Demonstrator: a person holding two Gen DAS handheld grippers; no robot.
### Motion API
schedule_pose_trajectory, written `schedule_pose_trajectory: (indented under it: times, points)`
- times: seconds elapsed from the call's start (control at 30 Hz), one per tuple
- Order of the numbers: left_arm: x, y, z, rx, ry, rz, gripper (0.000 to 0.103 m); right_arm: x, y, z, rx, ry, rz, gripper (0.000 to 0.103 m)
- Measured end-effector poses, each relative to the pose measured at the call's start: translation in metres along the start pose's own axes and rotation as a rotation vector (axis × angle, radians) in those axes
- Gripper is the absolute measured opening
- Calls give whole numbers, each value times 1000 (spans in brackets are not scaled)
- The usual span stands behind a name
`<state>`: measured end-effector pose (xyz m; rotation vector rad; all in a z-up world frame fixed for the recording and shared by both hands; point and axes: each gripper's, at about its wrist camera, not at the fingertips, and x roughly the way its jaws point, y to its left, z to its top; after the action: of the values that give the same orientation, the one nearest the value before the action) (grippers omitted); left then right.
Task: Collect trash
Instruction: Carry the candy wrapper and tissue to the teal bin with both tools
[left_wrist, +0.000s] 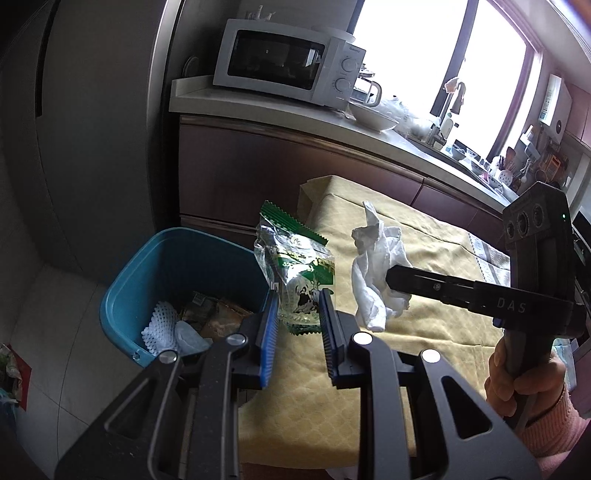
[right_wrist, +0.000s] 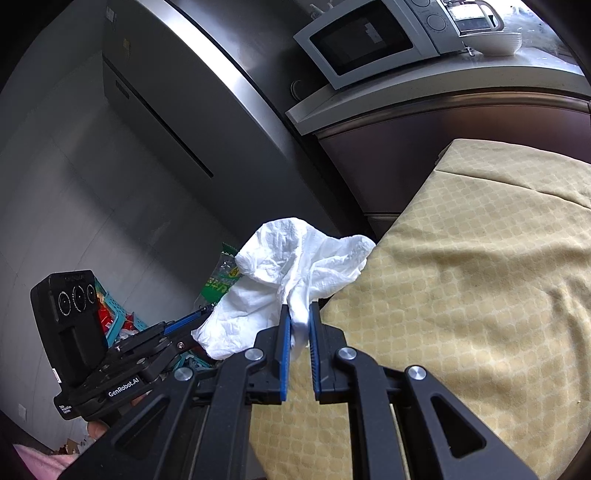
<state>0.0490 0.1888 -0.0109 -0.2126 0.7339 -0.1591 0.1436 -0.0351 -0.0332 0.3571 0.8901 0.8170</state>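
The green-and-clear snack wrapper stands pinched between the blue pads of the left gripper, held in the air at the table's edge, just beside the rim of the blue bin; the jaws are clamped on its lower part, with its crinkled top sticking up above them. The crumpled white tissue hangs from the right gripper, whose jaws are closed tight on a twisted fold of it; in the left wrist view the same tissue droops from the black fingertip over the yellow tablecloth, near the wrapper but apart from it. A hand in a pink sleeve grips the right tool's handle. Inside the bin lie a white foam net and some brownish packets. Behind, a white microwave sits on the counter; a grey refrigerator stands to the left of it.
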Motion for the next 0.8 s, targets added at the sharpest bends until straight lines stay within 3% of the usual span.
schedule_pose_trajectory:
  times: [0.8]
  points:
    - [29,57,-1,-87,41,103,22,66,20,17,-51,106,-34,8]
